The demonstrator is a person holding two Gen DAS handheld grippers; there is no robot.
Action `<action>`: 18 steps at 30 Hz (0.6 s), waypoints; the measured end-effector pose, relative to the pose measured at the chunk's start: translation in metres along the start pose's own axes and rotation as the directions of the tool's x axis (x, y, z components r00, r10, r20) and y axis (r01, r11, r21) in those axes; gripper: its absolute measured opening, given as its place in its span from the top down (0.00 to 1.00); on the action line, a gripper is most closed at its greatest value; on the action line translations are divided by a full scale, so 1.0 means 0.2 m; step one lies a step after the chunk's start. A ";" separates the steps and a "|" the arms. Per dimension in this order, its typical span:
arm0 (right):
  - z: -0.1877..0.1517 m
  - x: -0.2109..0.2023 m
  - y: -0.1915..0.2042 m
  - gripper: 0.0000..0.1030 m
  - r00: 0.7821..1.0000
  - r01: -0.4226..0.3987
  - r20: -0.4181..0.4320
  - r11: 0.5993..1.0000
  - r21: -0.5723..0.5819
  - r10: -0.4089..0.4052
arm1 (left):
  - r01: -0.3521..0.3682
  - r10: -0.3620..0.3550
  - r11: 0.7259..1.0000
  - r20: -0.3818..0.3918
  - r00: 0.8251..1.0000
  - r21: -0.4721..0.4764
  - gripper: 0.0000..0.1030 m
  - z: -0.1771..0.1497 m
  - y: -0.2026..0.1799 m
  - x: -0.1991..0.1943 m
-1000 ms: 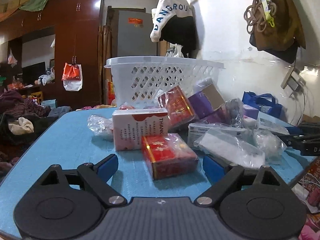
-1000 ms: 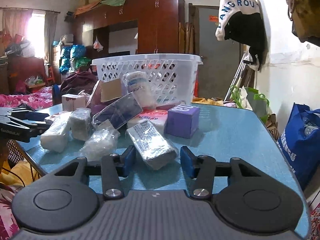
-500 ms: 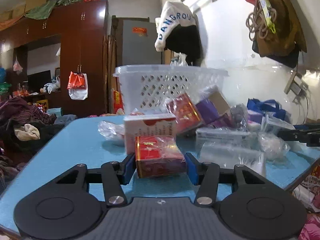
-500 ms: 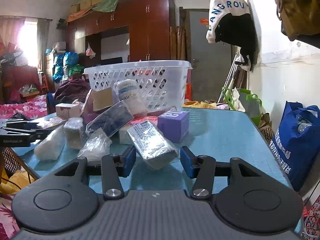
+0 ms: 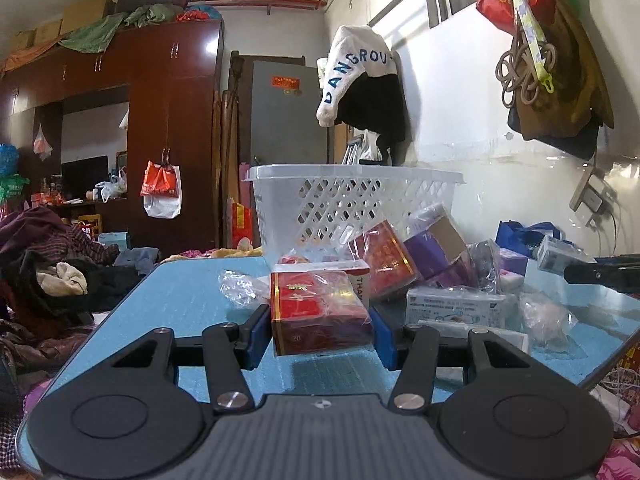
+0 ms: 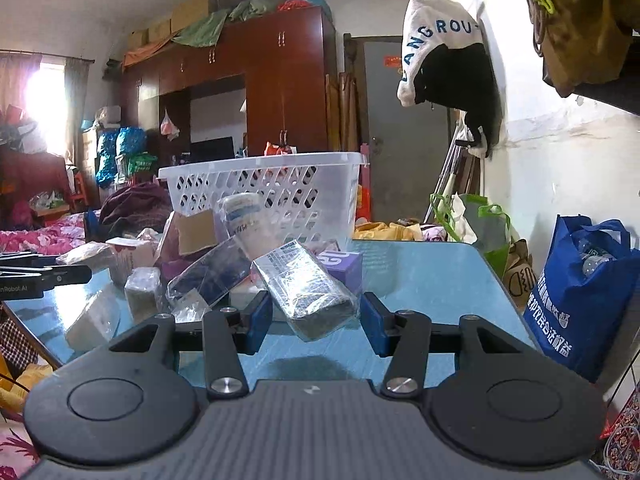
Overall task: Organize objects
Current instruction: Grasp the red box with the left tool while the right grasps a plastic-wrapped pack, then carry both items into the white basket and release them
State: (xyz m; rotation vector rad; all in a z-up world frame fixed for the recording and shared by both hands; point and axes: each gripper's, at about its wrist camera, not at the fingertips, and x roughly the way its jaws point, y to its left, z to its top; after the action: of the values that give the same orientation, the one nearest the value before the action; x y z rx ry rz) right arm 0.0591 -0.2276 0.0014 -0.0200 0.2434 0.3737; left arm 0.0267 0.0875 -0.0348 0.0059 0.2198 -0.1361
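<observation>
1. We hold our left gripper [image 5: 322, 330] low over the near edge of the blue tabletop [image 5: 188, 300]. Its blue pads are clamped on both sides of a red box wrapped in clear film [image 5: 320, 312], which sits between them, apparently lifted just clear of the tabletop, though the low view makes that hard to judge.
2. Just behind the red box stands a white and red carton [image 5: 360, 280], and to its right a heap of wrapped packets and boxes, among them a second red box [image 5: 380, 258] leaning tilted.
3. At the far edge of the tabletop stands a white lattice basket [image 5: 352, 204], upright, behind the heap.
4. Our right gripper [image 6: 316, 316] is over the near edge on the other side of the heap. Its pads are narrowed on a grey packet in shiny film [image 6: 306, 290], held tilted, its near end lowest.
5. Behind the packet a purple box [image 6: 344, 264] rests on the tabletop, with the basket beyond.
</observation>
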 end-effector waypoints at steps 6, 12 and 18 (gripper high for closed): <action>0.01 0.00 -0.01 0.49 1.000 0.005 0.012 1.000 0.014 -0.005 | 0.010 -0.010 1.000 0.016 1.000 0.003 0.46 0.01 0.01 -0.02; 0.02 -0.02 -0.03 0.50 1.000 0.002 0.026 1.000 0.030 -0.002 | 0.012 -0.012 1.000 0.032 0.999 0.004 0.46 0.03 0.00 -0.04; 0.04 -0.04 -0.02 0.50 0.999 -0.007 0.044 0.999 0.038 0.005 | 0.008 -0.008 1.000 0.060 0.998 -0.004 0.46 0.07 0.02 -0.06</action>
State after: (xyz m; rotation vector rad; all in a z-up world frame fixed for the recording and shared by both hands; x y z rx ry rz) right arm 0.0555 -0.2342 0.0107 0.0265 0.2074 0.3751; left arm 0.0181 0.0921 -0.0189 -0.0037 0.1606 -0.1434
